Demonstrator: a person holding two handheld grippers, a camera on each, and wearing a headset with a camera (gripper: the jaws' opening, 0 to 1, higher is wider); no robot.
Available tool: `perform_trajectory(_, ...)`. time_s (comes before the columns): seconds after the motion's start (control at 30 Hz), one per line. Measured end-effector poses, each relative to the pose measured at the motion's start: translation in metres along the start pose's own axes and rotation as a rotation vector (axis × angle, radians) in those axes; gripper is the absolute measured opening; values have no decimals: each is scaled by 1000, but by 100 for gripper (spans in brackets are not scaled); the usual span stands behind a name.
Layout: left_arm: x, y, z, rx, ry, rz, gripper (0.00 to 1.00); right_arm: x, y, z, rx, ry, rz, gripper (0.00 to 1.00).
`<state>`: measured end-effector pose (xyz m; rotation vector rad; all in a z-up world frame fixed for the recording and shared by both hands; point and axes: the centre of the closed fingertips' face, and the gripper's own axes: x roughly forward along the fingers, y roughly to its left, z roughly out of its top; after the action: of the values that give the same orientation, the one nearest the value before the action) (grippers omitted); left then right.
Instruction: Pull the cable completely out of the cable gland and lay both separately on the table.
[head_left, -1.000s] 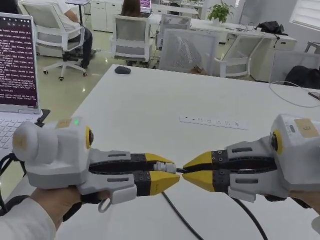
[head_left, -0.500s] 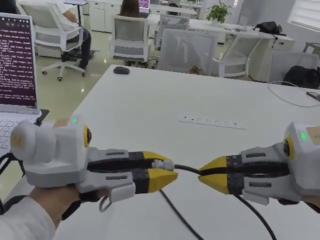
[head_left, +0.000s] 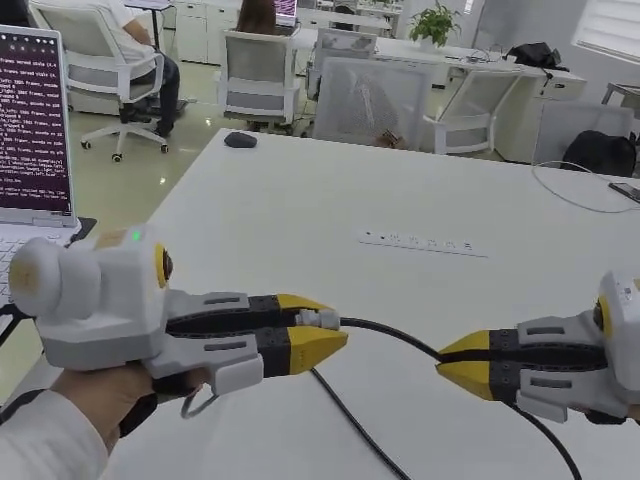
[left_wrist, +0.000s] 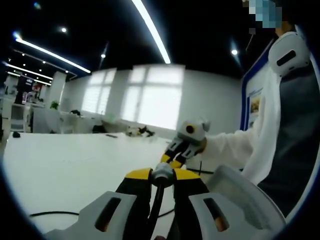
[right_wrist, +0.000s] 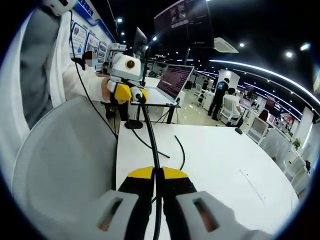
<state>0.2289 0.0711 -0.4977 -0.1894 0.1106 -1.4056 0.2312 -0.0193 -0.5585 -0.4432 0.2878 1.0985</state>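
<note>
Open-plan office, with a broad white tabletop (head_left: 300, 220) under the work; over it, at 6 o'clock in the head view, the cable gland (head_left: 320, 319) sits clenched at the tips of the left gripper (head_left: 335, 330), only its pale grey nose poking out between the jaws. One black cable (head_left: 390, 335) leaves that nose and runs in a shallow sag toward 4 o'clock, where the right gripper (head_left: 445, 358) has its jaws closed tight on it; past those jaws it trails off toward 5 o'clock. A second black run drops from under the left gripper toward 6 o'clock, so I judge the cable not yet fully out of the gland.

The cable looks light, limp and smooth-jacketed; it will likely slip through a loose pinch, so it wants a firm grip close to the gland, with the pull in line with the gland's bore. The gland looks like small, hard, light plastic; it is best held across its body, as it is now, and could roll when laid down.

Counted: one cable, one gland, two grippers. Further out, one power strip (head_left: 425, 243) lies at 3 o'clock, one mouse (head_left: 240, 140) at 11 o'clock, one open laptop (head_left: 35, 120) at 10 o'clock; at least four office chairs (head_left: 260, 75) stand beyond the tabletop's far edge at 12 o'clock.
</note>
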Motion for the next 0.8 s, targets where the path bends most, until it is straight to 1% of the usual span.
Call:
perform_trajectory(0.17,-1,1,1,-8,-7,6,16,-1,-2,-9,20,13,-13,4)
perform_trajectory(0.23,-1,2,0,-6,-1,8,16,-1,-2,-10,26,11,-15,5)
perform_trajectory(0.4,1,0,-4,8,19,5,16,-1,-2,-14,36,29,-16,5)
perform_trajectory(0.53,2,0,-6,20,36,6,16,-2,-1,-16,52,37,-19,5)
perform_trajectory(0.63,2,0,-8,22,41,8,16,-2,1,-17,76,52,-8,5)
perform_trajectory(0.7,2,0,-8,24,43,10,16,-2,2,-17,66,68,-3,5)
perform_trajectory(0.8,1,3,-9,23,50,21,16,-2,1,-15,60,83,-9,6)
